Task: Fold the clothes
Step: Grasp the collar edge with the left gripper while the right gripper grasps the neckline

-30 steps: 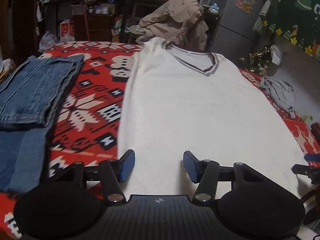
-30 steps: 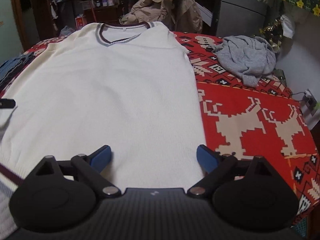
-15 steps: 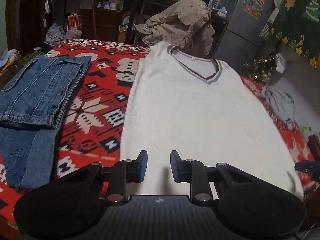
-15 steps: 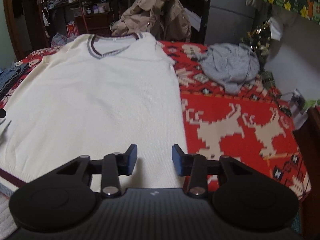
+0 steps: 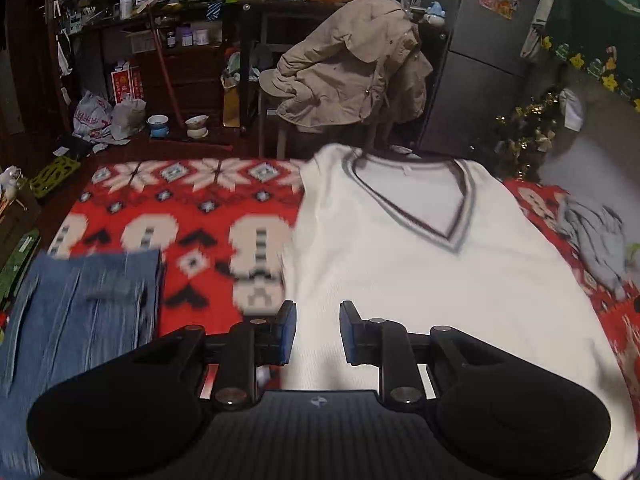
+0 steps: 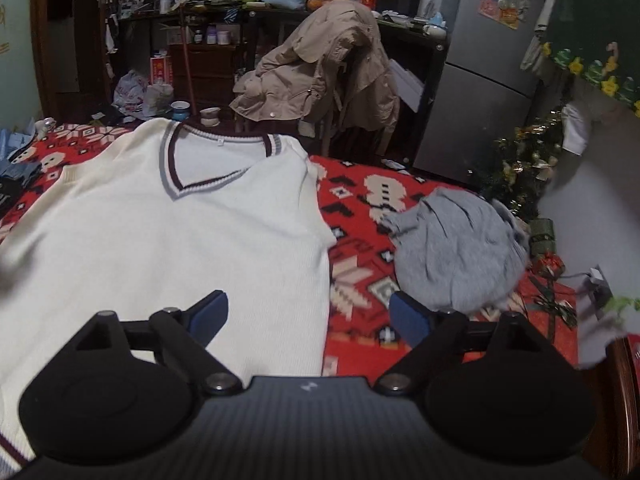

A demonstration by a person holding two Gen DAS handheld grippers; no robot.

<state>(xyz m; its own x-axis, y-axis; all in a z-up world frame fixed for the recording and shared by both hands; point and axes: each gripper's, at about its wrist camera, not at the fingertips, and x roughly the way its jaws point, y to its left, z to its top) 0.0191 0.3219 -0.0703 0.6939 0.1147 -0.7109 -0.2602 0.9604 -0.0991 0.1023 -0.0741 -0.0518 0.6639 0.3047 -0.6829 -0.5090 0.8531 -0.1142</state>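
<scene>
The cream V-neck sweater vest [image 5: 420, 280] lies flat across centre frame on the red patterned blanket [image 5: 192, 216]. The right gripper [image 6: 308, 316] is opening, empty, above its right edge; the left gripper [image 5: 317, 332], narrowed with a gap, pinches nothing visible. Risk: a one-sided pull would skew the fold.

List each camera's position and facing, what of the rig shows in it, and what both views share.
Left wrist: sits on the left gripper, facing down over the white sweater's left edge, jeans alongside; its narrowly parted fingers show.
Right wrist: sits on the right gripper, over the sweater's right edge, grey garment alongside; its jaws are opening, nothing gripped.
Shared: sweater, red blanket, beige jacket.
</scene>
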